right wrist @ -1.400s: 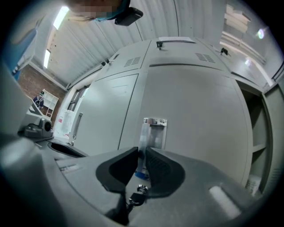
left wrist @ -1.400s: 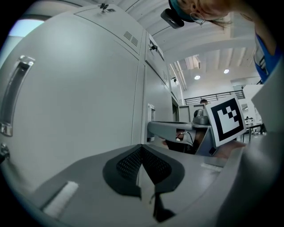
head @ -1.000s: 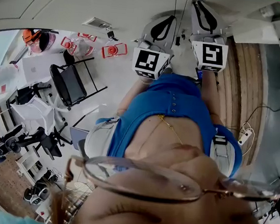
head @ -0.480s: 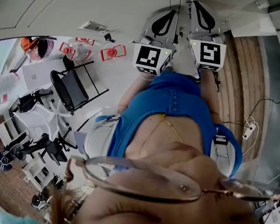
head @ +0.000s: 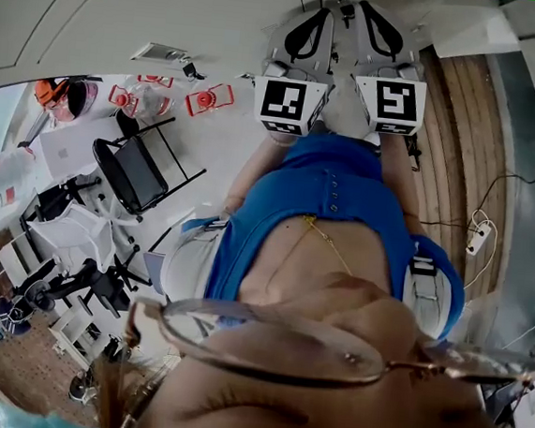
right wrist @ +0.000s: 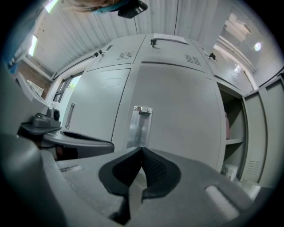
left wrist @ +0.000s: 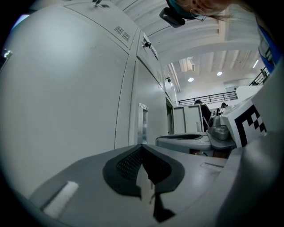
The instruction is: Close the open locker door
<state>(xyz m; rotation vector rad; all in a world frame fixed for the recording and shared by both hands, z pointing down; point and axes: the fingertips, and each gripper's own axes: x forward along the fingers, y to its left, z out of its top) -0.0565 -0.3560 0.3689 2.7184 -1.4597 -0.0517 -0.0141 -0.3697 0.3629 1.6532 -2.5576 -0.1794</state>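
- One door (right wrist: 262,133) stands open at the far right of the right gripper view, beside its locker's shelves (right wrist: 234,141); nothing touches it.
- Both tongs are pressed together and empty. The right gripper (right wrist: 142,150) faces the next locker's handle (right wrist: 138,126), with the left gripper (left wrist: 142,148) alongside.
- Step, as I judge it: the approach. Next, the right gripper should swing right and push the door home.
- Door's right edge is cut off, and the head view shows none of it.
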